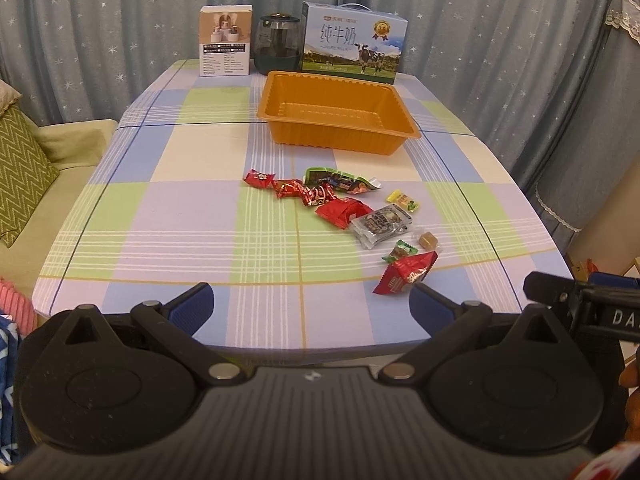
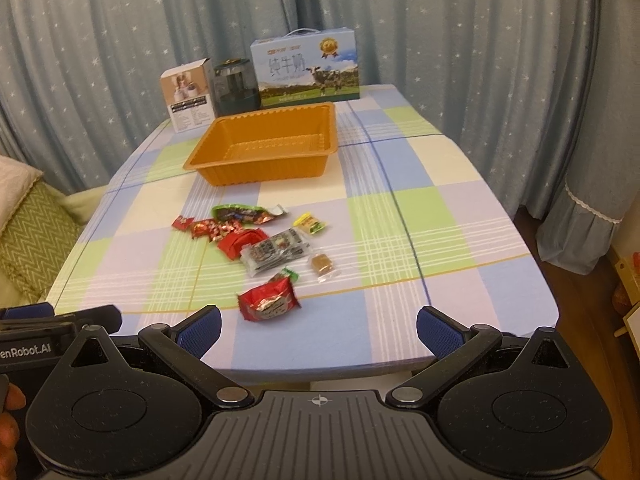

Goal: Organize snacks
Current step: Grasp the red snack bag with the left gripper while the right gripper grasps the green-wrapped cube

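Several wrapped snacks lie loose in the middle of the checked table (image 1: 168,208) (image 2: 420,208): red packets (image 1: 344,211) (image 2: 242,241), a green pouch (image 1: 340,179) (image 2: 246,213), a silver packet (image 1: 382,225) (image 2: 276,256), a yellow candy (image 1: 403,200) (image 2: 310,224), a brown candy (image 1: 427,239) (image 2: 322,264) and a nearer red packet (image 1: 404,274) (image 2: 269,298). An empty orange tray (image 1: 340,109) (image 2: 260,142) sits beyond them. My left gripper (image 1: 310,306) and right gripper (image 2: 318,330) are both open and empty, held over the table's near edge, short of the snacks.
At the back of the table stand a milk carton box (image 1: 354,42) (image 2: 306,66), a dark jar (image 1: 279,44) (image 2: 235,86) and a small white box (image 1: 226,40) (image 2: 188,94). A sofa with a green cushion (image 1: 20,160) is on the left. Curtains hang behind.
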{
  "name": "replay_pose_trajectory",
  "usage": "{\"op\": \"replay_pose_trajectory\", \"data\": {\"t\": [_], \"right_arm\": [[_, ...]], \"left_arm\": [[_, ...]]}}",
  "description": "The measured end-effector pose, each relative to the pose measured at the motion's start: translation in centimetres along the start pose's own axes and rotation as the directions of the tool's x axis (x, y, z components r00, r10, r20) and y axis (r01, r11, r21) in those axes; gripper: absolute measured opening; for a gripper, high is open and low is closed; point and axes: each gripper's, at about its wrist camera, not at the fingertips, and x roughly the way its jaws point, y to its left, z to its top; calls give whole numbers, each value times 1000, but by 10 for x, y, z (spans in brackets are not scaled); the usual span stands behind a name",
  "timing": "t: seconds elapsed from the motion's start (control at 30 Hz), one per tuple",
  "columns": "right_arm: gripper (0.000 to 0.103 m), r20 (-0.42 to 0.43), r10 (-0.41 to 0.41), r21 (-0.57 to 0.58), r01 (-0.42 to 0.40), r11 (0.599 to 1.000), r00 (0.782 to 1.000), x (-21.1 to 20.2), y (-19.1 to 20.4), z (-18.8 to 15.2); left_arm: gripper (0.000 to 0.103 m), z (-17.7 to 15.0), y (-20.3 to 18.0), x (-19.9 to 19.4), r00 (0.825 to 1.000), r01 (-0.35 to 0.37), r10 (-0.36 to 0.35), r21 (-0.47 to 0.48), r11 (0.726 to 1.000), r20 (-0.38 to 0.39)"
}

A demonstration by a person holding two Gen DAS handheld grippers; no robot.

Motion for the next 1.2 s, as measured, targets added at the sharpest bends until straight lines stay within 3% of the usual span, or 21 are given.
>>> {"op": "replay_pose_trajectory", "data": {"t": [0.3, 0.4, 0.63, 0.83, 0.93, 1.0, 1.03, 1.1, 1.2], "right_arm": [[103, 22, -10, 14, 10, 1000, 1000, 19, -18, 1], [103, 17, -11, 30, 10, 1000, 1000, 30, -26, 3], [102, 1, -23, 59, 23, 998, 1000, 52, -40, 6], [102, -26, -23, 86, 25, 996, 999, 75, -51, 8], [101, -34, -25, 94, 29, 995, 999, 84, -55, 9], [95, -44, -25, 100, 29, 995, 999, 91, -57, 10], [92, -49, -24, 105, 29, 994, 999, 93, -58, 10], [91, -58, -24, 110, 31, 993, 998, 98, -60, 10], [91, -68, -20, 109, 28, 994, 998, 103, -59, 10]], "left_arm": [[102, 2, -12, 44, 995, 86, -81, 106, 991, -57], [95, 2, -21, 66, 989, 130, -116, 172, 976, -90], [92, 8, -45, 114, 974, 223, -198, 315, 923, -110], [78, 9, -64, 152, 957, 290, -244, 432, 854, -159], [65, 8, -74, 165, 952, 306, -250, 489, 817, -179], [56, 7, -80, 172, 947, 321, -256, 516, 794, -194], [53, 6, -82, 175, 945, 327, -260, 525, 786, -200], [35, 5, -86, 179, 940, 340, -265, 534, 774, -214], [28, 3, -88, 180, 942, 335, -259, 540, 772, -214]]}}
